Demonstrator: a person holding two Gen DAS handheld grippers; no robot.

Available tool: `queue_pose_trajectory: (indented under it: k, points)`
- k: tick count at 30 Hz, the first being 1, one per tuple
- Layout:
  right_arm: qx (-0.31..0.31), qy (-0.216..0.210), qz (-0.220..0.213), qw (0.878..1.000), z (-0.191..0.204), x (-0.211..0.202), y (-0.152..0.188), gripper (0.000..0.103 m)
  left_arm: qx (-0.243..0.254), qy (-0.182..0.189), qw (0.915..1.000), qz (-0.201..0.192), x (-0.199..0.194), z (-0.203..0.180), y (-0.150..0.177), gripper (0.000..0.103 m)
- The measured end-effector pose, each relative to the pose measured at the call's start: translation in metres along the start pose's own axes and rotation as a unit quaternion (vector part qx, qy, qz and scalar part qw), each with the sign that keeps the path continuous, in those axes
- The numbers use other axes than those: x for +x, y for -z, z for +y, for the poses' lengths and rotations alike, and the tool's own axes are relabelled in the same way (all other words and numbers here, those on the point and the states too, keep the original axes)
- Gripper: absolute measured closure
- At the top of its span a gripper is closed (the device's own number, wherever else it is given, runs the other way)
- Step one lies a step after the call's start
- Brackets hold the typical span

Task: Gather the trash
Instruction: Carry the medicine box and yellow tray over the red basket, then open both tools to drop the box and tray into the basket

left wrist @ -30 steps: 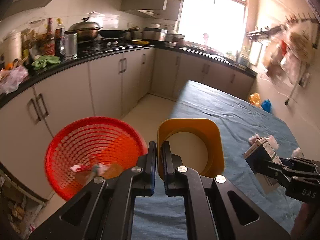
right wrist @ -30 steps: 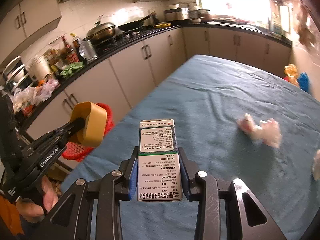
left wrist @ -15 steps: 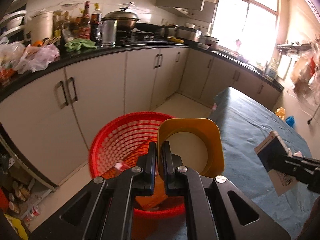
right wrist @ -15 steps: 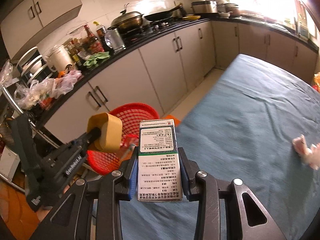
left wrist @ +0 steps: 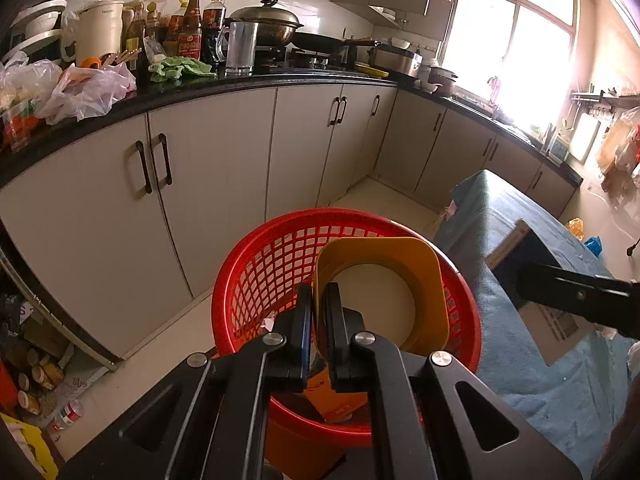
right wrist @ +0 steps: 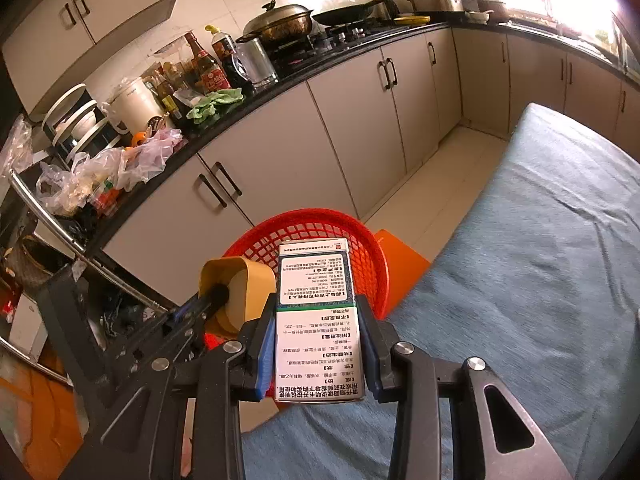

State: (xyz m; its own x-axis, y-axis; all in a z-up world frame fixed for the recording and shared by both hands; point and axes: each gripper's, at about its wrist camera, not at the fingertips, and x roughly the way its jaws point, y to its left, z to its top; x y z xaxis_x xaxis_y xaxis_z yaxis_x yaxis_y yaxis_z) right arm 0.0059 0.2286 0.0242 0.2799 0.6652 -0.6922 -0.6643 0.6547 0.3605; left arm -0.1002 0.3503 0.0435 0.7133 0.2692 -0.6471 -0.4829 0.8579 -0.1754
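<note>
I am holding the left claw (left wrist: 318,322) clenched on the thin wall of a yellow paper cup (left wrist: 380,292), low in the frame centre; it is light and crushes easily. The right claw (right wrist: 316,344) is grasping a stiff, light medicine box (right wrist: 316,320) by its long sides. Just behind both, the red basket (left wrist: 256,264) is waiting beside the blue surface (right wrist: 540,280).

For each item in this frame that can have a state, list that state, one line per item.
left gripper: jaws shut on the yellow cup's wall.
right gripper: jaws shut on the printed box.
yellow cup: held on its side over the basket, looks empty.
printed box: closed, held lengthwise between the pads.
red basket: upright, some trash already inside.
wok: lid on.
cabinet doors: closed.
</note>
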Motion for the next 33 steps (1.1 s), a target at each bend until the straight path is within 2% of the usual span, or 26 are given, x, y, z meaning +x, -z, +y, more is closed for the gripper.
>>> queue_pose_trajectory:
  k: [19, 21, 23, 25, 33]
  points:
    - [0.014, 0.004, 0.020, 1.000, -0.006, 0.043, -0.011, 0.063, -0.001, 0.000, 1.0000, 0.001, 0.004, 0.007, 0.001, 0.095]
    - [0.017, 0.003, 0.018, 1.000, -0.009, 0.044, -0.011, 0.063, -0.002, 0.003, 1.0000, 0.000, 0.003, 0.006, 0.000, 0.091]
    - [0.019, 0.000, 0.016, 1.000, -0.011, 0.041, -0.011, 0.062, -0.005, 0.004, 1.0000, -0.001, 0.002, 0.007, 0.000, 0.074]
    - [0.026, -0.006, 0.007, 1.000, -0.014, 0.034, -0.011, 0.058, -0.005, 0.002, 0.9999, -0.009, -0.002, 0.006, 0.000, 0.067]
    - [0.041, -0.016, -0.013, 0.999, -0.026, 0.005, -0.003, 0.057, 0.007, 0.012, 0.9997, -0.018, -0.016, -0.010, -0.002, 0.067]
